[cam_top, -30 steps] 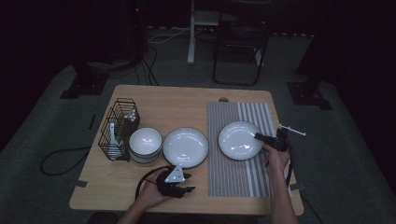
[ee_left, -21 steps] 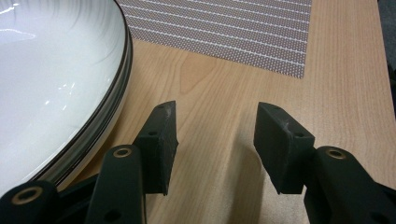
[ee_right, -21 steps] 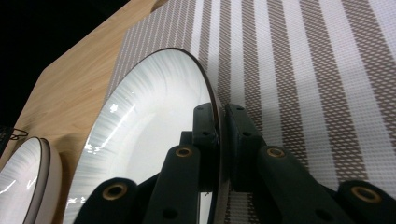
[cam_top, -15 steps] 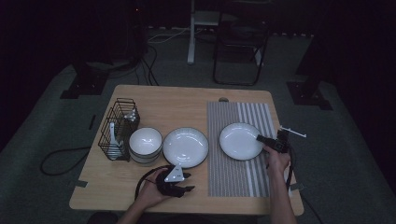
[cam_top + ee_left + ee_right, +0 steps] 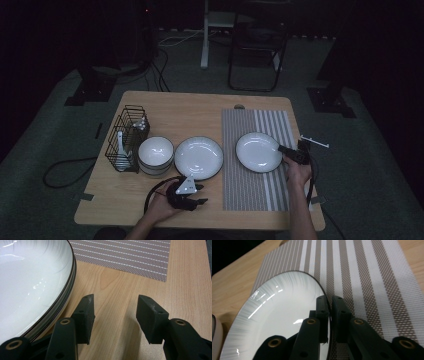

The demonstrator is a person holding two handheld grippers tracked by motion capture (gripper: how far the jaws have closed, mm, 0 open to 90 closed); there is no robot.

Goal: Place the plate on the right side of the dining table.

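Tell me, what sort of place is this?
Probably a dim lab or studio staged as a dining table: a wooden table with plates, a striped placemat, stand feet and floor cables around it.

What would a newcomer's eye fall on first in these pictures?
The white round plate with a dark rim on the striped woven placemat, its edge pinched by the right gripper. To its left lie a stack of like plates and white bowls; the left gripper rests open nearby.
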